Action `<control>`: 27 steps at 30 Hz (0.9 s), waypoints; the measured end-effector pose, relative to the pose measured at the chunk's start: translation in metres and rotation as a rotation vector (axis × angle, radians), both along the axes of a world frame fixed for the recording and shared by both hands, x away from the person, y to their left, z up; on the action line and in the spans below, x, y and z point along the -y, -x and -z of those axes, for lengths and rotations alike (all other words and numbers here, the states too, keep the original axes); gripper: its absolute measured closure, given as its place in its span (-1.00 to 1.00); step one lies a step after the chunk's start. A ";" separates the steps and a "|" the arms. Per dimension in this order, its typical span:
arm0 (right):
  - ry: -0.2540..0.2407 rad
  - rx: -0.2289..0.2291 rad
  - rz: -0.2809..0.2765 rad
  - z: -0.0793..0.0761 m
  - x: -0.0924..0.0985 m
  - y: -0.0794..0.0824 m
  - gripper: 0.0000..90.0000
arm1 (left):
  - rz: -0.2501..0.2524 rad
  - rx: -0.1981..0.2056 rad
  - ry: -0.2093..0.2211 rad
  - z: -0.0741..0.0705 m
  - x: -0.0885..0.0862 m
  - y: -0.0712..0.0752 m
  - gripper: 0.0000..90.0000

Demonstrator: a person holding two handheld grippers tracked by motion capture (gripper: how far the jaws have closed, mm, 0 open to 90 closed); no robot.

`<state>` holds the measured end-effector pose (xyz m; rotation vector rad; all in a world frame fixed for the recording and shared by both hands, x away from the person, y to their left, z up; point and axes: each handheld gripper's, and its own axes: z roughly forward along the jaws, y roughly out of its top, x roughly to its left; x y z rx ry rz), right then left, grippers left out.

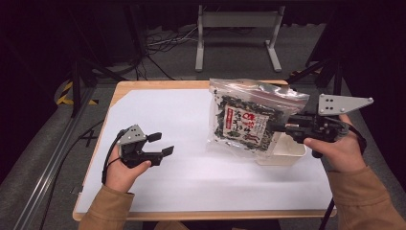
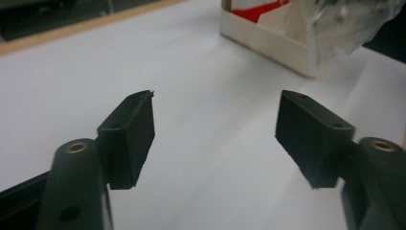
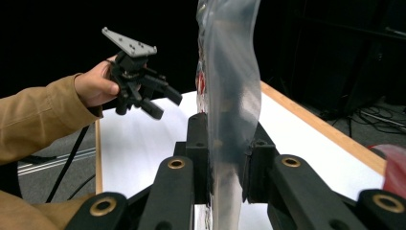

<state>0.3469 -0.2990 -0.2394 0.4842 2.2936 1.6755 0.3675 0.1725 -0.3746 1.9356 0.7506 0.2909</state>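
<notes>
A clear zip bag [image 1: 249, 120] with a packet of dark dried food and a red-and-white label inside hangs upright above the table. My right gripper [image 1: 276, 127] is shut on the bag's right edge. In the right gripper view both pads press on the clear plastic bag [image 3: 230, 72] between them, at my right gripper [image 3: 227, 160]. My left gripper [image 1: 160, 143] is held over the white sheet at the left, open, nothing between its fingers. From the left gripper view, my left gripper [image 2: 215, 139] stands with its jaws wide apart over bare white paper.
A shallow white box [image 1: 287, 152] sits on the table under and behind the bag, also seen as the white box [image 2: 268, 38]. A white sheet [image 1: 191, 172] covers the wooden table [image 1: 119, 91]. A metal stand [image 1: 237, 28] and cables lie beyond the far edge.
</notes>
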 end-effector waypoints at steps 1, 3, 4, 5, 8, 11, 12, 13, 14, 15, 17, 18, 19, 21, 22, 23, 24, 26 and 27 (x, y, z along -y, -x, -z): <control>-0.001 0.001 0.005 -0.001 0.002 0.000 0.70 | -0.006 0.002 -0.011 0.001 0.000 -0.001 -0.38; 0.000 0.007 0.013 -0.004 0.005 -0.001 0.70 | -0.012 -0.011 -0.016 0.002 0.000 -0.001 -0.43; 0.001 0.012 0.017 -0.005 0.007 -0.001 0.70 | -0.014 -0.008 -0.018 0.003 -0.001 -0.002 -0.45; 0.003 0.013 0.022 -0.006 0.008 -0.001 0.70 | -0.014 -0.008 -0.018 0.003 -0.001 -0.002 -0.46; 0.008 0.027 0.039 -0.010 0.013 0.000 0.70 | -0.026 -0.006 -0.022 0.003 -0.005 -0.003 -0.50; 0.009 0.041 0.059 -0.013 0.019 0.000 0.70 | -0.036 -0.004 -0.024 0.003 -0.009 -0.003 -0.51; 0.006 0.043 0.066 -0.014 0.021 0.000 0.70 | -0.039 -0.005 -0.022 0.003 -0.009 -0.003 -0.52; 0.005 0.045 0.070 -0.014 0.023 -0.001 0.70 | -0.042 -0.002 -0.026 0.003 -0.010 -0.003 -0.52; 0.005 0.047 0.075 -0.015 0.024 -0.001 0.70 | -0.044 -0.007 -0.022 0.003 -0.012 -0.003 -0.52; 0.006 0.049 0.084 -0.015 0.027 -0.001 0.70 | -0.044 0.002 -0.028 0.003 -0.013 -0.003 -0.52; 0.006 0.050 0.090 -0.016 0.029 -0.002 0.70 | -0.050 -0.009 -0.019 0.003 -0.014 -0.002 -0.53; 0.009 0.058 0.102 -0.016 0.033 -0.003 0.70 | -0.054 -0.004 -0.021 0.003 -0.015 -0.002 -0.53; 0.009 0.058 0.102 -0.016 0.033 -0.003 0.70 | -0.056 -0.005 -0.020 0.004 -0.016 -0.001 -0.53; 0.014 0.061 0.114 -0.015 0.038 -0.005 0.70 | -0.063 -0.002 -0.027 0.004 -0.019 0.000 -0.54; 0.015 0.059 0.119 -0.015 0.039 -0.006 0.70 | -0.070 -0.008 -0.027 0.004 -0.021 0.000 -0.54; 0.018 0.064 0.124 -0.015 0.042 -0.007 0.70 | -0.070 -0.006 -0.026 0.005 -0.023 0.001 -0.55; 0.019 0.066 0.127 -0.014 0.044 -0.008 0.70 | -0.077 -0.005 -0.027 0.005 -0.024 0.001 -0.55; 0.025 0.073 0.137 -0.014 0.048 -0.009 0.70 | -0.087 -0.007 -0.022 0.005 -0.026 0.002 -0.55; 0.028 0.075 0.142 -0.014 0.050 -0.010 0.70 | -0.091 -0.007 -0.026 0.005 -0.028 0.003 -0.55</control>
